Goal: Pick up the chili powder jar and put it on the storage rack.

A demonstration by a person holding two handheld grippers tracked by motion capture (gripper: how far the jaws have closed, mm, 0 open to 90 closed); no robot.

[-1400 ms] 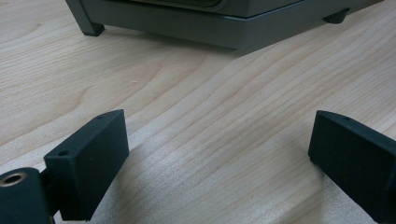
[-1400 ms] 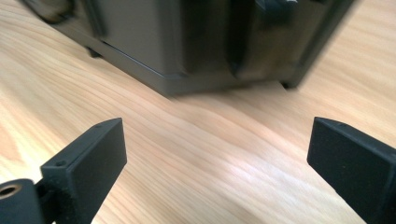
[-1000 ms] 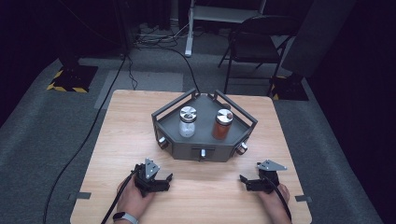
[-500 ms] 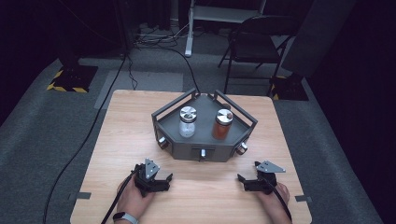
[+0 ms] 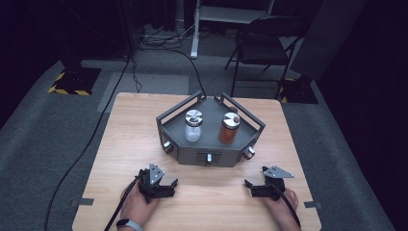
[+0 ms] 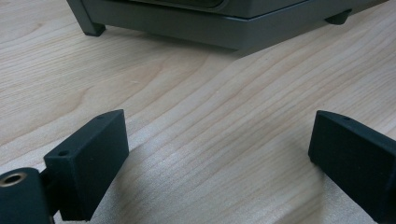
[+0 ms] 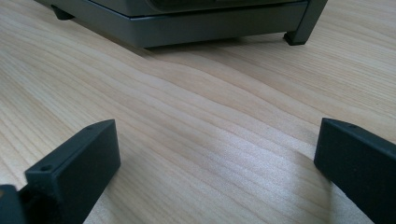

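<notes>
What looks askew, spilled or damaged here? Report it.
Nothing stands out. Both jars, the clear one and the reddish-brown one, stand upright and capped in the grey tray; both grippers rest open on the table.

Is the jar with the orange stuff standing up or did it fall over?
Standing up. The orange jar sits upright in the grey tray, silver lid on top, beside the clear jar.

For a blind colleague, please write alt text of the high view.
A grey tray holding a clear jar and a reddish-brown jar stands on a wooden table. Nearer the camera, the left gripper and right gripper, both open, rest on the wood.
</notes>
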